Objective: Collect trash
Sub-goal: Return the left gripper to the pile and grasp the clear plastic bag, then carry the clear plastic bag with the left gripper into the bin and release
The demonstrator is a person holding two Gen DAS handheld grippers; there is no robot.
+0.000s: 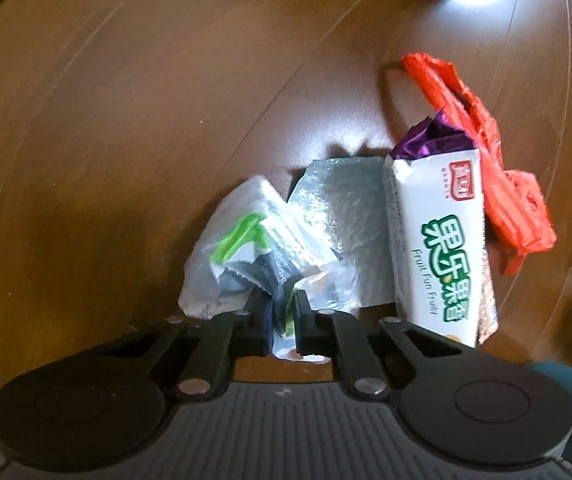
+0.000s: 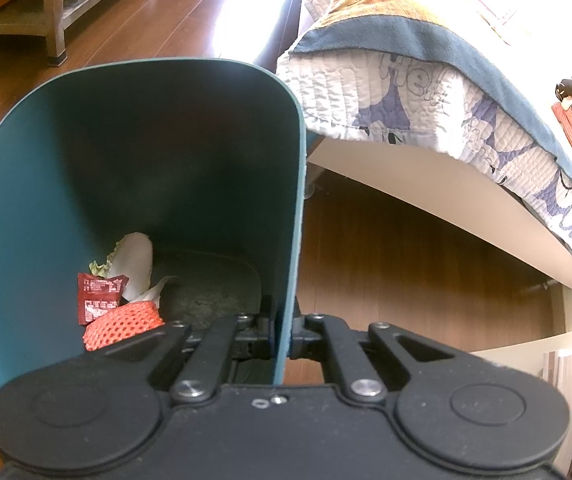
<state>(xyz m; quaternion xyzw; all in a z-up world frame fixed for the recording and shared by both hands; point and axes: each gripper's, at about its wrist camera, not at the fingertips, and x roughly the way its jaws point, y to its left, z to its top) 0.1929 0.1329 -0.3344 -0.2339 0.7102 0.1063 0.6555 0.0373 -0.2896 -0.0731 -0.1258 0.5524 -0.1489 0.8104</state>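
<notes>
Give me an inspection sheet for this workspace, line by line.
Surface: brown wood floor.
Job's things: clear plastic bag, foil sheet, white snack pack, red plastic bag on floor; teal bin holding red net, red sachet, cabbage leaf.
Clutter: nothing seen.
Tongs: left tongs shut on clear plastic bag; right tongs shut on bin wall.
Cables: nothing seen.
Surroundings: quilted bed, low bench.

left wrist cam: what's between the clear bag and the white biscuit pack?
A crumpled silver wrapper lies flat on the floor, in the left wrist view.
</notes>
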